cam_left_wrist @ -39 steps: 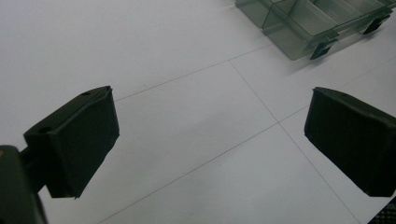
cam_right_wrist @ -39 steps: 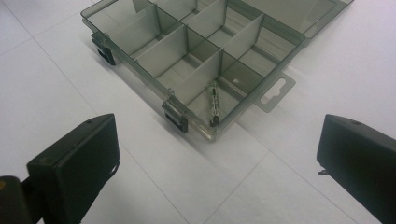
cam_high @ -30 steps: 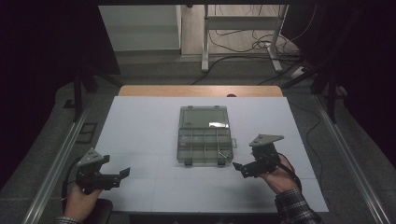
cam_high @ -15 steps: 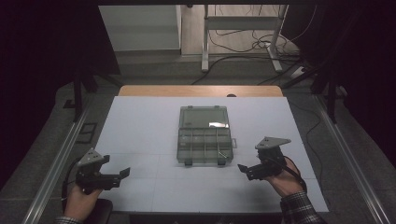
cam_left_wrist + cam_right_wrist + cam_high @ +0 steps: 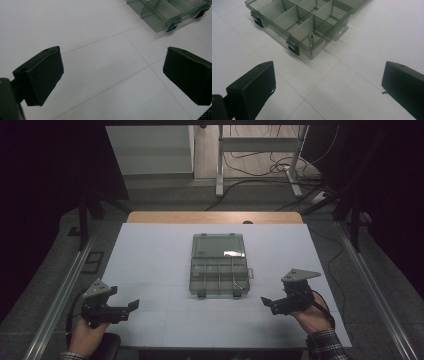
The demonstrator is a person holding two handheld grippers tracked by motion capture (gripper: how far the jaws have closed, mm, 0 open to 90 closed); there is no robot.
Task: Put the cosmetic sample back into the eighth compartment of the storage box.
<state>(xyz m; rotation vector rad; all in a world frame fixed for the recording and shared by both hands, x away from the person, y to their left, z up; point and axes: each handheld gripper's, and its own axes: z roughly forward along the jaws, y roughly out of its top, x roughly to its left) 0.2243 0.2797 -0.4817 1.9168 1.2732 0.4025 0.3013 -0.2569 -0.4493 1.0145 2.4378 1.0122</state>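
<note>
High view: the open box (image 5: 219, 265) sits mid-frame on the white table (image 5: 150, 250), with the left gripper (image 5: 131, 306) at lower left and the right gripper (image 5: 265, 302) at lower right, both well clear. The risk is a clumsy approach nudging the light box or knocking the small part (image 5: 311, 37) in its near compartment. Both jaws spread wide, holding nothing.

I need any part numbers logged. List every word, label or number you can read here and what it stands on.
None can be read: the compartment box, its latches, the small screw-like part inside it, the white table and both grippers' black pads carry no visible text.
</note>
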